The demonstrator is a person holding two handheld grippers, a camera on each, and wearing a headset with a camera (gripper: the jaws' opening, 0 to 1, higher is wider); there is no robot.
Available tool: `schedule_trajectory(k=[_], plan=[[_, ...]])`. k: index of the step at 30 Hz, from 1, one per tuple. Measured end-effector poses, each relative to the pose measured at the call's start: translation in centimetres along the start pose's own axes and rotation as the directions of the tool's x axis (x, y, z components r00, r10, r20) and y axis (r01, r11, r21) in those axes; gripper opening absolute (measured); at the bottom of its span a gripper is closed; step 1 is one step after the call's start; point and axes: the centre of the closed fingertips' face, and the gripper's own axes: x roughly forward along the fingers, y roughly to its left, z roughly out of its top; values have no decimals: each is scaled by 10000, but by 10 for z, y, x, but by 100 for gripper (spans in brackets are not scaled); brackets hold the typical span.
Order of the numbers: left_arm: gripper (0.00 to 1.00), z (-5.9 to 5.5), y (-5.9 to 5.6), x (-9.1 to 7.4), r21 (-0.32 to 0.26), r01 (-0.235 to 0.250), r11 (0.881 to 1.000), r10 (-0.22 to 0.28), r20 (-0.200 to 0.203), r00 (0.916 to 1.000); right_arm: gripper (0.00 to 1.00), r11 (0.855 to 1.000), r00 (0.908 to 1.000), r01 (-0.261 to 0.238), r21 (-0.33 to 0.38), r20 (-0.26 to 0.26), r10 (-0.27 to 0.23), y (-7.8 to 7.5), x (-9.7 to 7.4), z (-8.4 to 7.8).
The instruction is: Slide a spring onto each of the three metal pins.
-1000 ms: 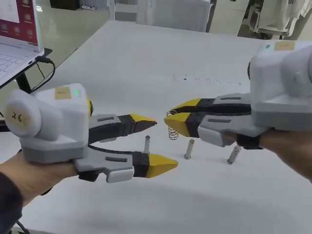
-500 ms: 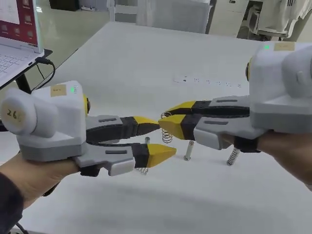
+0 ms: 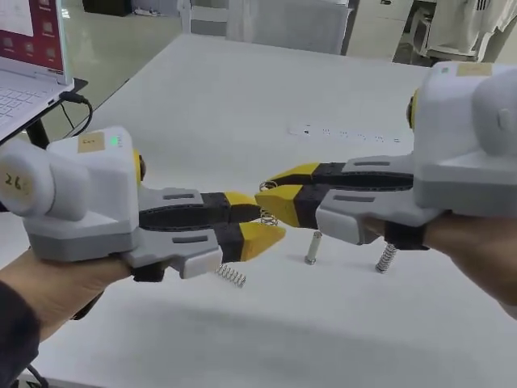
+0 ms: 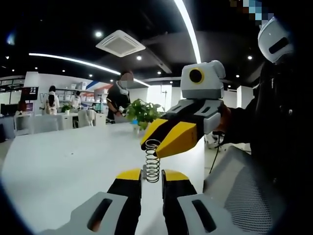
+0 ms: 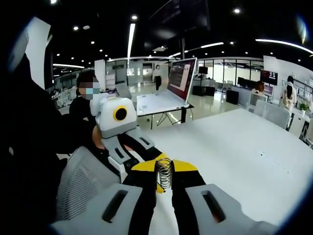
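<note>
A small steel spring (image 3: 267, 216) hangs in the air between the two grippers, above the white table (image 3: 242, 97). My right gripper (image 3: 271, 190) comes in from the right and is shut on the spring's upper coils (image 5: 165, 178). From the left, my left gripper (image 3: 254, 217) has its jaws drawn in against the spring's lower end (image 4: 152, 161). On the table stand a bare metal pin (image 3: 312, 247) and a pin with a spring on it (image 3: 388, 257). A loose spring (image 3: 230, 276) lies below the left gripper. That gripper hides the spot where a third pin stood.
A laptop (image 3: 24, 65) with its cable sits off the table's left edge. A flat white strip (image 3: 347, 133) lies on the table farther back. A mesh chair back (image 4: 254, 196) and seated people are beyond the table.
The left gripper's jaws have narrowed from wide open and risen to the spring's lower end, covering the left pin. The right gripper has carried the spring slightly left.
</note>
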Motion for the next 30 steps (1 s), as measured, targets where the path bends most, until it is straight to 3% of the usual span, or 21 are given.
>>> schedule_trajectory(k=[2,12,17,20,24,25,30], plan=[[3,-1,0,0,83,13,10000,-12,-61,10000,8,10000,10000,-24,20,-15,24,0,0,0],[3,-4,-1,1,347,77,9994,-68,-249,9997,8,9998,9994,-136,-135,-334,131,-2,-2,-5],[2,-12,-6,4,812,240,9964,-182,-715,9973,8,9972,9928,-499,-549,-1117,435,1,-5,-14],[2,-17,-11,6,1201,414,9919,-281,-1102,9935,9,9921,9800,-881,-893,-1861,703,5,-8,-23],[2,-24,-17,9,1340,718,9884,-505,-1559,9865,9,9865,9657,-1188,-1130,-2442,883,9,-7,-29],[2,-26,-18,9,1362,774,9877,-544,-1656,9847,9,9829,9562,-1384,-1218,-2748,1006,12,-8,-33],[2,-32,-23,9,1490,1003,9837,-697,-1977,9778,9,9715,9327,-1773,-1570,-3419,1149,15,-10,-40]])
